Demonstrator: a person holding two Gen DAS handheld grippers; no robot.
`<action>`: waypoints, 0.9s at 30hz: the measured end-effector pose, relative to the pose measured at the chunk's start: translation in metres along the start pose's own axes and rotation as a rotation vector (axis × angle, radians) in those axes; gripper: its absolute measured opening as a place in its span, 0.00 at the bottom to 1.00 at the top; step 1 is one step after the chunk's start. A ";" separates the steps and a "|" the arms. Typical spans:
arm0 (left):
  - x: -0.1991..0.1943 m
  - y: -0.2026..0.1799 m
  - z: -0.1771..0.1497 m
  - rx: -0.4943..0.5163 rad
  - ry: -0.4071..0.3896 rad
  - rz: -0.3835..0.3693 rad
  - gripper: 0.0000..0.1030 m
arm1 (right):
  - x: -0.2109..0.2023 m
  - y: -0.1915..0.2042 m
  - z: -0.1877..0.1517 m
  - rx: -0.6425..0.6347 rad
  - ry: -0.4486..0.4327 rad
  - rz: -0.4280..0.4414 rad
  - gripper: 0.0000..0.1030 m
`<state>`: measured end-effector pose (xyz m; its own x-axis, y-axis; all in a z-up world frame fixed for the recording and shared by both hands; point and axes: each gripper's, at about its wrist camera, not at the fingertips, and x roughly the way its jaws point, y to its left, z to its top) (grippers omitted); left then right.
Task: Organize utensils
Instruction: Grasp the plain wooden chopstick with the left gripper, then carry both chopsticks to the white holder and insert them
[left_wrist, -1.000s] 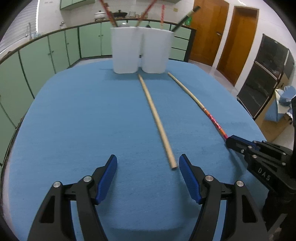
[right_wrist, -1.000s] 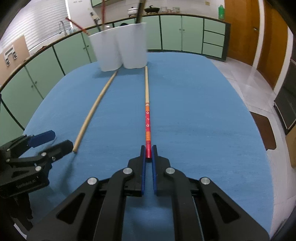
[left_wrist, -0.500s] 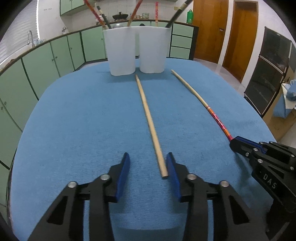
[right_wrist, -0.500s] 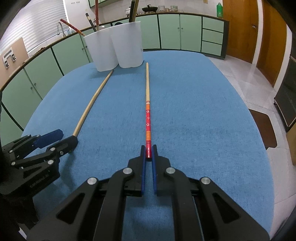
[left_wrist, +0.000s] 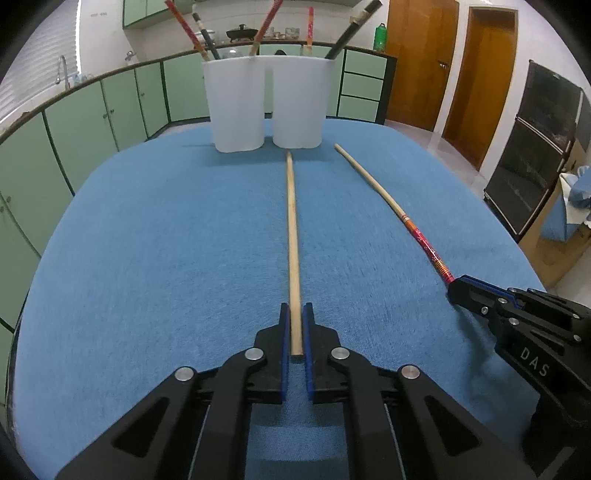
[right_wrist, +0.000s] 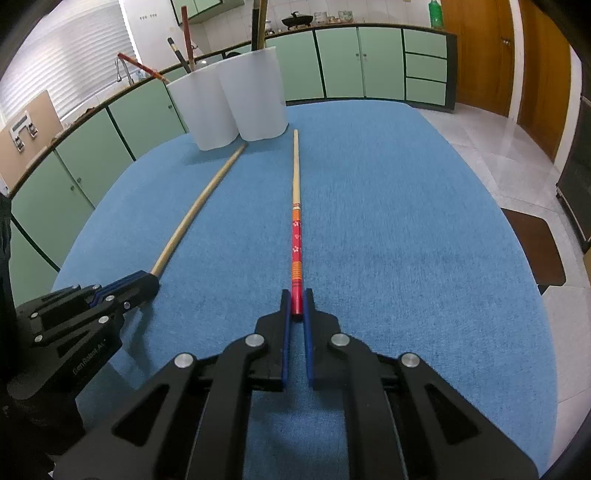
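Left hand-held gripper (left_wrist: 294, 332) pinches the plain chopstick's (left_wrist: 293, 236) near end on the blue desk (left_wrist: 147, 258); right hand-held gripper (right_wrist: 296, 306) pinches the red-ended chopstick (right_wrist: 296, 236). Both point at the far white cups (left_wrist: 266, 103). Only the right view shows the sink tap (right_wrist: 120, 68).

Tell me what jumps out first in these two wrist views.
Two long chopsticks lie on the blue tablecloth, each pinched at its near end: the plain wooden chopstick by the left gripper, the red-patterned chopstick by the right gripper. Their far tips point at the white twin-cup holder, bristling with more chopsticks.
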<state>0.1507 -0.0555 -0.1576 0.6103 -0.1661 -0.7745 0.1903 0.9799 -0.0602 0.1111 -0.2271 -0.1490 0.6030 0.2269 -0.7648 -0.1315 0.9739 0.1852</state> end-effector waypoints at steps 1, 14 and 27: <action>-0.003 0.001 0.000 0.001 -0.004 -0.002 0.06 | -0.002 0.001 0.000 -0.007 -0.003 0.000 0.05; -0.072 0.011 0.029 0.018 -0.172 -0.011 0.06 | -0.062 0.006 0.030 -0.058 -0.139 0.011 0.05; -0.124 0.027 0.081 0.026 -0.335 -0.019 0.06 | -0.127 0.017 0.094 -0.127 -0.307 0.070 0.05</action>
<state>0.1426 -0.0171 -0.0125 0.8244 -0.2156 -0.5233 0.2209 0.9738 -0.0531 0.1060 -0.2408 0.0090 0.7953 0.2978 -0.5280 -0.2660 0.9541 0.1374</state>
